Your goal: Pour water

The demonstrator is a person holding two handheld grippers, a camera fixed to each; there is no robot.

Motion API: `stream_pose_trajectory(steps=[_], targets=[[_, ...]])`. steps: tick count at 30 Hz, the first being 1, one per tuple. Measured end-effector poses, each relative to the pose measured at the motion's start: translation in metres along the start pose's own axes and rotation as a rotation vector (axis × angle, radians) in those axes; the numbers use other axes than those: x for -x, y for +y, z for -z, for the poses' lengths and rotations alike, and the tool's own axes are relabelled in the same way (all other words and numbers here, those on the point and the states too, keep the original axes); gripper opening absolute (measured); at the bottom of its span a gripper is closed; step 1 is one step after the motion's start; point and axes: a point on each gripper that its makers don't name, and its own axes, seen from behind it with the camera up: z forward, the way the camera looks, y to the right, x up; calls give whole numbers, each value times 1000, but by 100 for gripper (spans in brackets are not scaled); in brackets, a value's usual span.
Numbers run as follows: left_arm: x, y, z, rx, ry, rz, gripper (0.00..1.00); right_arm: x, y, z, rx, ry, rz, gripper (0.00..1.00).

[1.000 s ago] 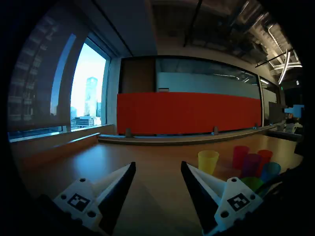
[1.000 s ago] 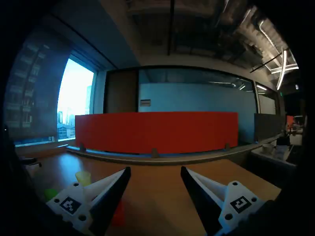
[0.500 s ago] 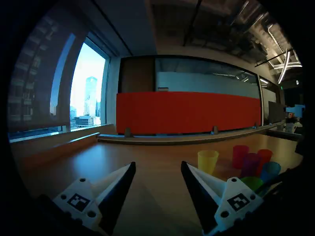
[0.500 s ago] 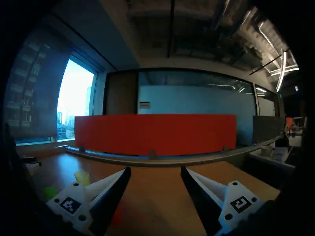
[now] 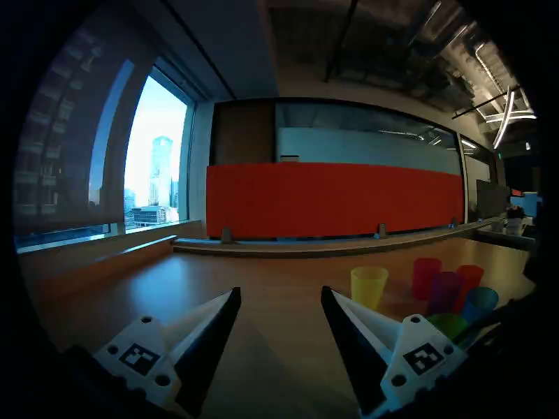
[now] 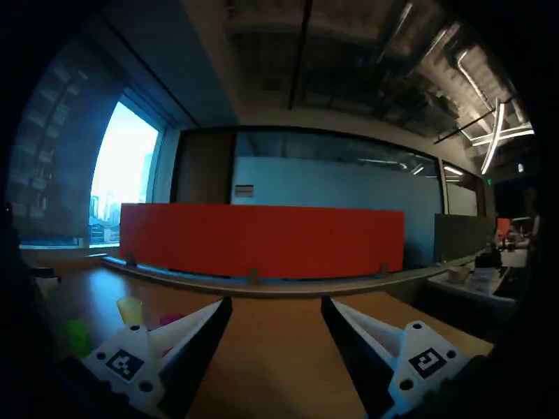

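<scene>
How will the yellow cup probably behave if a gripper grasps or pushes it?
The yellow cup looks like thin translucent plastic, so it is probably light and may flex when squeezed. It narrows toward its base and stands on a smooth wooden table, so a push near the rim could tip or slide it.

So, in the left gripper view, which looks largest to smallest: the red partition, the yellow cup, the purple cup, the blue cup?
1. red partition, by far.
2. yellow cup and purple cup: they look alike, so no ranking.
3. blue cup: looks smallest, but it is partly hidden, so unsure.
</scene>
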Motion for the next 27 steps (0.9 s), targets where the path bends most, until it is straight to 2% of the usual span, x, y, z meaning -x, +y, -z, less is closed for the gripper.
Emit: stream_pose_trajectory(steps=[5, 12, 21, 27], targets=[[0, 0, 0, 0, 0, 0, 84, 5, -2, -2, 0, 19, 1, 99], [0, 0, 0, 0, 0, 0, 85, 22, 0, -1, -11, 22, -45, 99], [0, 0, 0, 0, 0, 0, 85, 41, 19, -2, 6, 12, -70, 99], [0, 0, 0, 0, 0, 0, 85, 55, 24, -2, 6, 1, -65, 99]])
